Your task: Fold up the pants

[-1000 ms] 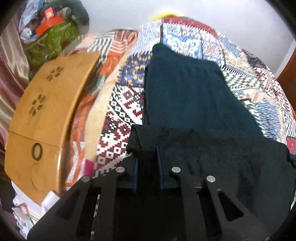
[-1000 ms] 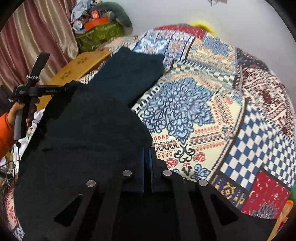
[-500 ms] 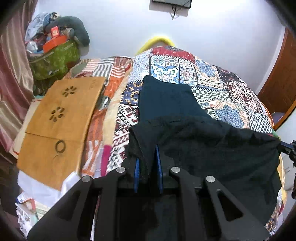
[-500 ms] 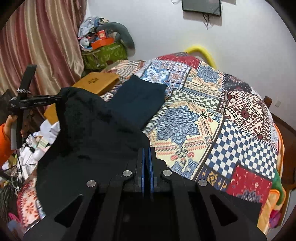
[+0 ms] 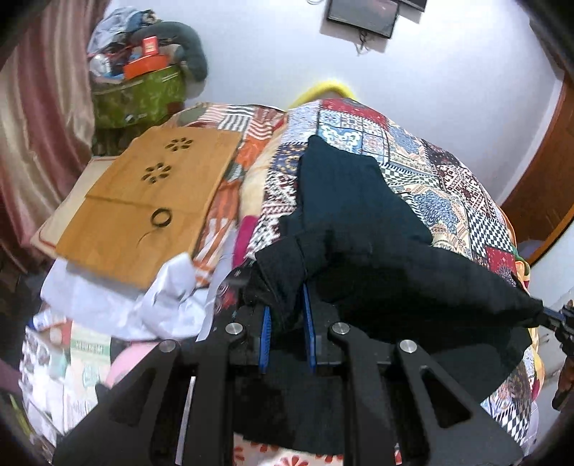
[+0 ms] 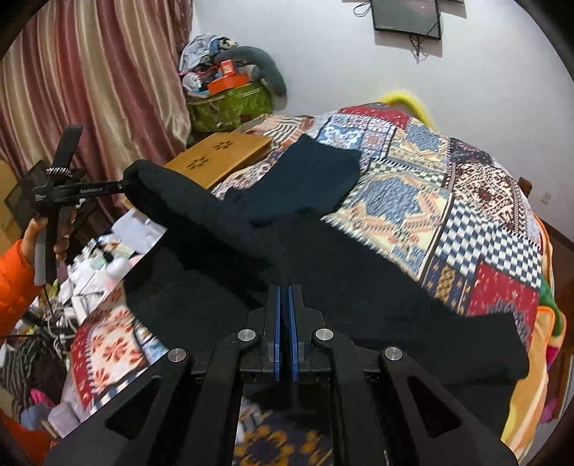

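- The left tool is clamped on a bunched corner of the pants; dark cloth fills the gap between its blue pads.
- The right tool is closed with its blue pads nearly touching, and a thin edge of the pants is pinched between them.
- From the right wrist view, the left tool appears off to the left, held in a hand with an orange sleeve, gripping the other corner.
- The near end of the pants is lifted off the bed and stretched between the two tools, sagging in the middle.
- The far end of the pants lies flat on the quilt, reaching toward the head of the bed, closer to the bed's left edge than its right.
- A lap desk of tan wood lies at the left edge of the bed, beside the pants and apart from them.
- A green bag stuffed with clutter stands beyond the bed's far left corner, next to the curtain.
- A screen hangs on the wall behind the bed.
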A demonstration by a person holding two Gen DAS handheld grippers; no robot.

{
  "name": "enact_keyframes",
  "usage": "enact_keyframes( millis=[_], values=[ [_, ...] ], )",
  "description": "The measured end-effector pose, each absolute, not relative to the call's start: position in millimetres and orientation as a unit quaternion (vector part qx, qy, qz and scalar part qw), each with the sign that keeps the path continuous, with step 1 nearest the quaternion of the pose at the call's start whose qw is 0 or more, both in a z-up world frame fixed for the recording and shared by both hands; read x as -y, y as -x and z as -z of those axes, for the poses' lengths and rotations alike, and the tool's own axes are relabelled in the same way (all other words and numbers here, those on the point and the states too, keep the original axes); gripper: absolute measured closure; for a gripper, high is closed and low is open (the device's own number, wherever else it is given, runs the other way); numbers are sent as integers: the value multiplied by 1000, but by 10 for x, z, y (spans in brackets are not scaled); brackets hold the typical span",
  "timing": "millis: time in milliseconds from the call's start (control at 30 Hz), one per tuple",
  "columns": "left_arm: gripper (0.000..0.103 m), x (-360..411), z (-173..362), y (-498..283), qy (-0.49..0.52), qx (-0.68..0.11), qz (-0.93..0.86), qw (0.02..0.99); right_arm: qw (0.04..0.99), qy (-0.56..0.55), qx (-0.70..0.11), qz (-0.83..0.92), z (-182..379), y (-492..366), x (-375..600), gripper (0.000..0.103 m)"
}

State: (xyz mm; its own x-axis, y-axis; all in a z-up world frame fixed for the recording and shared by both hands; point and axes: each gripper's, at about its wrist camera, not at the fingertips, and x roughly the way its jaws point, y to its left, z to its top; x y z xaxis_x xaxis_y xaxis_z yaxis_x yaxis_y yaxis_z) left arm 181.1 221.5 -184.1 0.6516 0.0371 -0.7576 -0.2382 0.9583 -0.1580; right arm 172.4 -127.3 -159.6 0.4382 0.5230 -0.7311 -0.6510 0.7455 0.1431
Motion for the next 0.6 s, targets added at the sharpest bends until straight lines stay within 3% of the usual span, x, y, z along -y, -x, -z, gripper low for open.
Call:
enact_keyframes(
  millis=[400, 600],
  values=[
    [94, -2391, 2590, -1176, 164, -471, -113, 859, 824, 97, -434, -351, 1899, -1311, 1177, 99],
    [94, -2247, 2578, -1173, 111, -488, -133, 856, 824, 107, -441, -339, 1914, -1233, 1180, 91]
  ],
)
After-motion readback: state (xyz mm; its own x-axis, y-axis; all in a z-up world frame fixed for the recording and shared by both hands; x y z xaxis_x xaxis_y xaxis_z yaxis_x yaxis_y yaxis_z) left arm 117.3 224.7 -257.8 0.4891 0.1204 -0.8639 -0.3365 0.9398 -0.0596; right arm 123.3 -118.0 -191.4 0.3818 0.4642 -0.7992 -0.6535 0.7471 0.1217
